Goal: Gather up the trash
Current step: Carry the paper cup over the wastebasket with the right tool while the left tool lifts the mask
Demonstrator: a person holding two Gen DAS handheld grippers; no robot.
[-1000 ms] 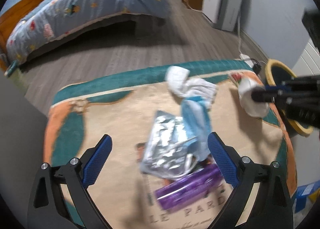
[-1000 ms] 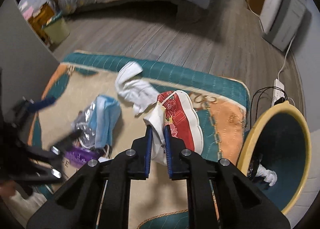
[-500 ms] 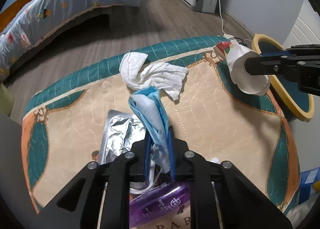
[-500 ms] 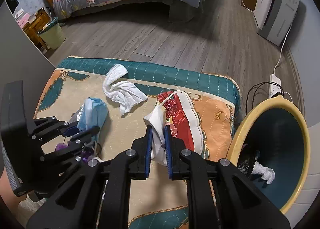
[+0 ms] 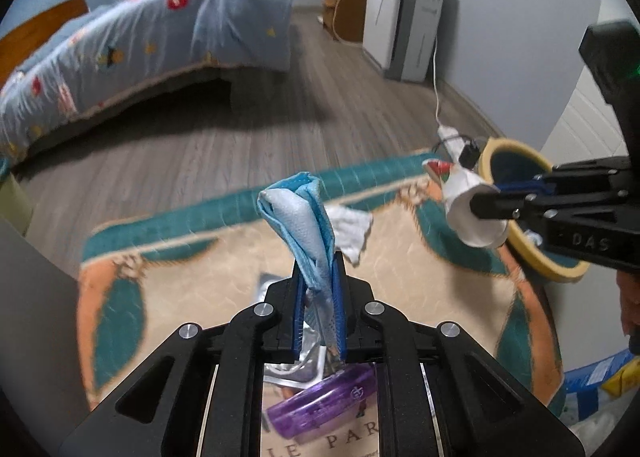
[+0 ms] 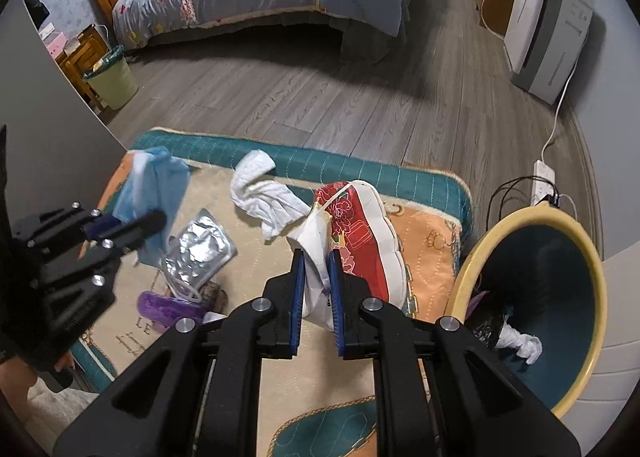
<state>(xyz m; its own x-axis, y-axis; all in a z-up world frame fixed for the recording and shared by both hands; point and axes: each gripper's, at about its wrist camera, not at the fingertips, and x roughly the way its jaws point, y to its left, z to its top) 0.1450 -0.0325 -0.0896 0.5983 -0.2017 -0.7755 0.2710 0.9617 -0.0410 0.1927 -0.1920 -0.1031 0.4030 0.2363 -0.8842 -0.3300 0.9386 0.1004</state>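
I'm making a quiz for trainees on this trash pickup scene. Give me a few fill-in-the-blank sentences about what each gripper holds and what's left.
The left gripper is shut on a ____ face mask.
The right gripper is shut on a white and ____ mask.
The bin has a ____ rim.
The crumpled tissue lies on the ____.

Missing words: blue; red; yellow; mat

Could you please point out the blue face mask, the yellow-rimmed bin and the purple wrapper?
blue face mask (image 5: 304, 217): left wrist view, folded upper part.
yellow-rimmed bin (image 6: 592, 257): right wrist view, far rim.
purple wrapper (image 5: 320, 401): left wrist view, middle.
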